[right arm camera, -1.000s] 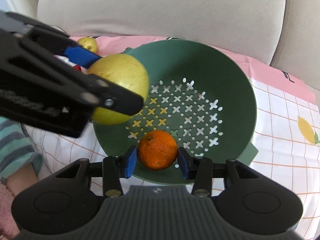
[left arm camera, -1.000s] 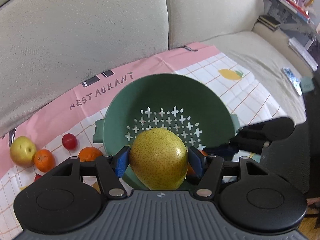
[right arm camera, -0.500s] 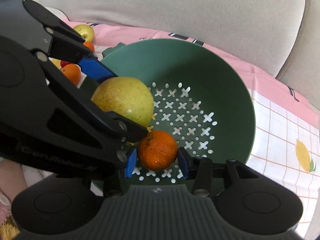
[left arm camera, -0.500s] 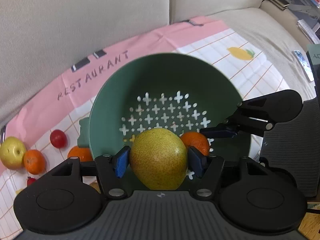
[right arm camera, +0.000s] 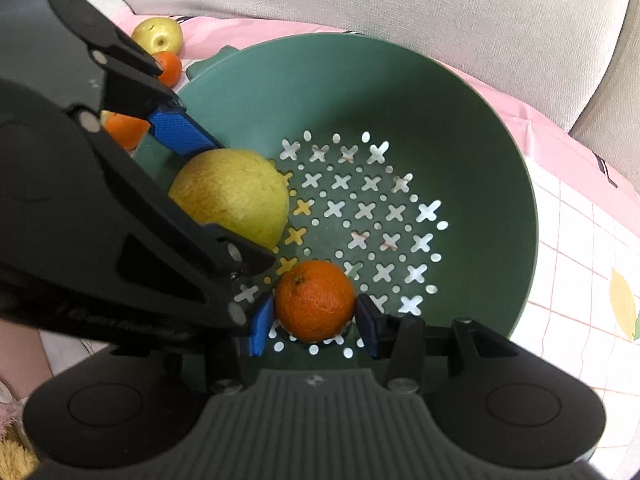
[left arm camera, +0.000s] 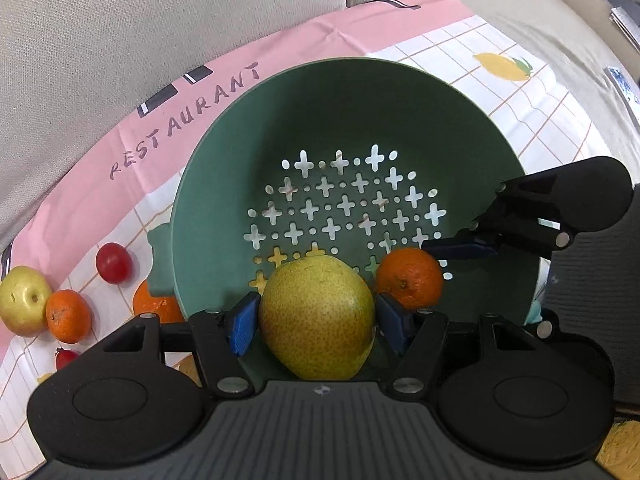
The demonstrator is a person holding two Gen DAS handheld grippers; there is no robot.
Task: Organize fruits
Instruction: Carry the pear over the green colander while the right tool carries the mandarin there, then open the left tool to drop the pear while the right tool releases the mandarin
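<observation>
A green colander [left arm camera: 360, 92] [right arm camera: 460, 112] sits on a pink and white checked cloth on a sofa. My left gripper [left arm camera: 318, 320] is shut on a yellow-green pear [left arm camera: 318, 320] [right arm camera: 236, 192], low inside the colander's near side. My right gripper [right arm camera: 316, 316] is shut on an orange [right arm camera: 316, 300] [left arm camera: 410, 278], close to the perforated bottom, right beside the pear. Each gripper shows in the other's view.
On the cloth [left arm camera: 280, 32] left of the colander lie a yellow apple [left arm camera: 22, 300], two oranges [left arm camera: 68, 316], a red tomato [left arm camera: 114, 262] and a small red fruit [left arm camera: 66, 356]. Sofa cushions [left arm camera: 120, 20] rise behind. A phone-like object [left arm camera: 622, 84] lies at far right.
Both grippers have moved down and forward into the colander with their fruit. The pear and orange now sit side by side near its bottom.
</observation>
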